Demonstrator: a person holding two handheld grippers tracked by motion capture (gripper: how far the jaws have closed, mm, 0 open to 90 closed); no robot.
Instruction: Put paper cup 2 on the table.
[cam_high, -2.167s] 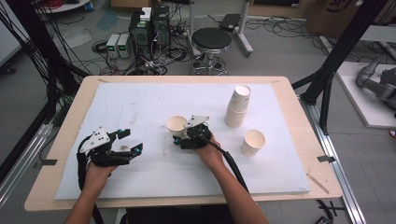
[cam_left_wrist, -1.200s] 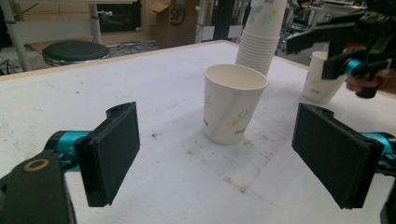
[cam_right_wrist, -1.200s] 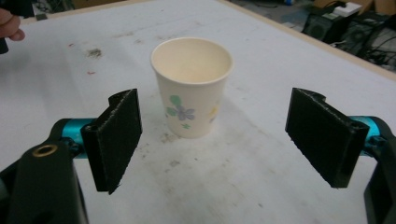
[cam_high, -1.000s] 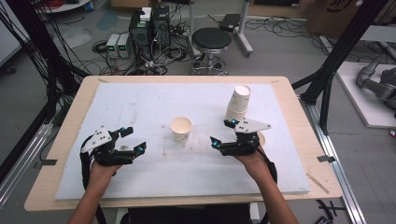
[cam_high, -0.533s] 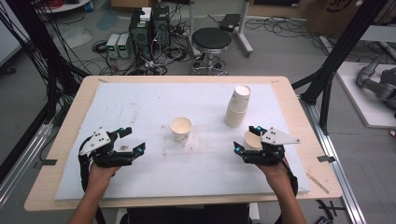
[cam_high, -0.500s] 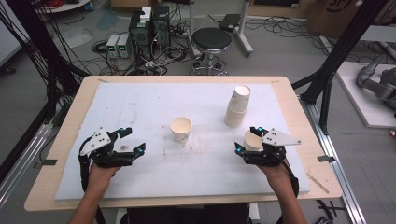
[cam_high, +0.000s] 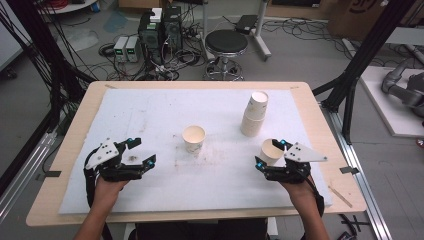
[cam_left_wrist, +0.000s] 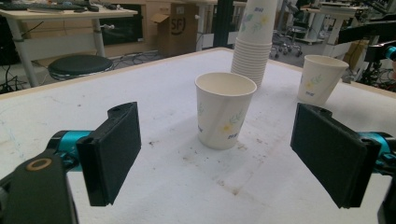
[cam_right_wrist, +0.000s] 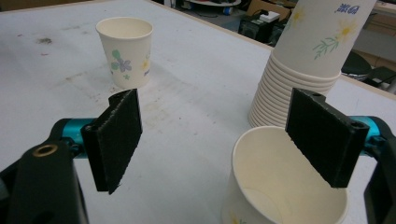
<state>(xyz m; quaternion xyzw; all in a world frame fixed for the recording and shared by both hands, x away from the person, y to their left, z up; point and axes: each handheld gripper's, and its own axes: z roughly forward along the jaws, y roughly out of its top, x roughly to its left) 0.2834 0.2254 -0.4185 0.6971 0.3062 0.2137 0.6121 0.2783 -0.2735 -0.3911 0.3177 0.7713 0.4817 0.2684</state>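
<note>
Three sets of white paper cups with flower prints stand on the white mat. A single cup (cam_high: 194, 138) (cam_left_wrist: 224, 109) (cam_right_wrist: 125, 51) is at the middle. A tall stack of cups (cam_high: 255, 112) (cam_right_wrist: 303, 70) (cam_left_wrist: 254, 46) is at the back right. Another single cup (cam_high: 270, 147) (cam_right_wrist: 280, 186) (cam_left_wrist: 322, 77) stands at the front right. My right gripper (cam_high: 270, 155) (cam_right_wrist: 215, 140) is open at this cup, one pad over its rim and the other well clear of its side. At the front left my left gripper (cam_high: 142, 151) (cam_left_wrist: 222, 156) is open, facing the middle cup, with nothing between its pads.
The white mat (cam_high: 150, 115) covers most of the wooden table (cam_high: 75, 135). A black stool (cam_high: 226, 42) and cabled equipment (cam_high: 160, 27) stand on the floor beyond the far edge. Black frame posts rise at both sides.
My right gripper left the middle cup and moved right to the front right cup, where it has settled. The left gripper has stayed put.
</note>
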